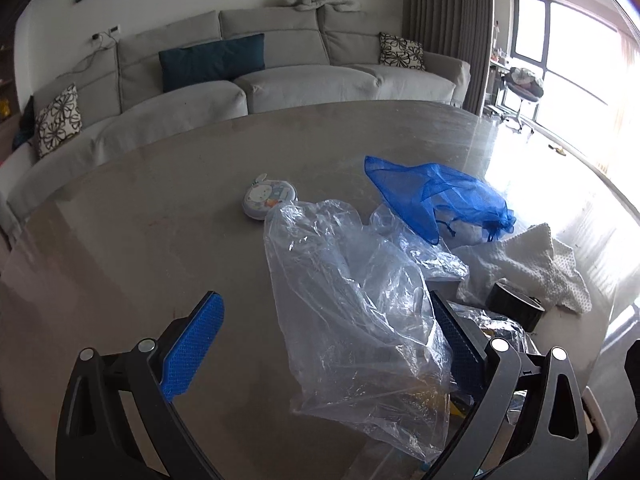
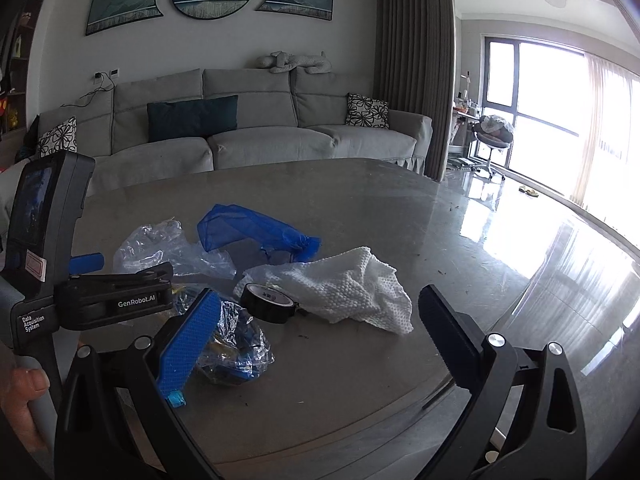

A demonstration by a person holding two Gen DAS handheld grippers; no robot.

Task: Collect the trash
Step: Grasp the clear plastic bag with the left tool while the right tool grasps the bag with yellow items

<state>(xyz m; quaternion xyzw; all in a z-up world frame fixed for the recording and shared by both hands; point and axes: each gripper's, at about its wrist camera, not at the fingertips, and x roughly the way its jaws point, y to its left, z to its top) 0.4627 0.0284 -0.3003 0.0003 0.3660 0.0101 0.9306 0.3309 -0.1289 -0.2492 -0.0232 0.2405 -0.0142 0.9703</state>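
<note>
Your left tongs (image 1: 326,344) stand wide open and grip nothing. The large crumpled clear plastic bag (image 1: 356,312) lies on the table between their blue pads, centre to lower right of the left wrist frame, draped against the right-hand pad. Your right tongs (image 2: 320,328) are likewise wide open and empty.

Remaining trash on the grey table (image 2: 360,200), as seen in the right wrist frame:
- Sheer blue mesh pouch (image 2: 256,232), middle of frame, resting partly on clear plastic.
- White dimpled paper towel (image 2: 352,288), centre, crumpled.
- Black tape roll (image 2: 268,304), touching the near edge of the towel.
- Small crinkled clear wrapper with blue and yellow contents (image 2: 236,352), just beside the left pad of the right tongs.

Handling: expect the clear bag to be very light, limp and slippery. Pinch a bunched fold, not a single film layer, or it may slide free. The towel and pouch should be soft and compress readily; take them at a thick crease. The tape roll is rigid; clamp across its wall.

A small round tin with a cartoon print (image 1: 266,198) sits beyond the bag; whether it is trash cannot be told.
</note>
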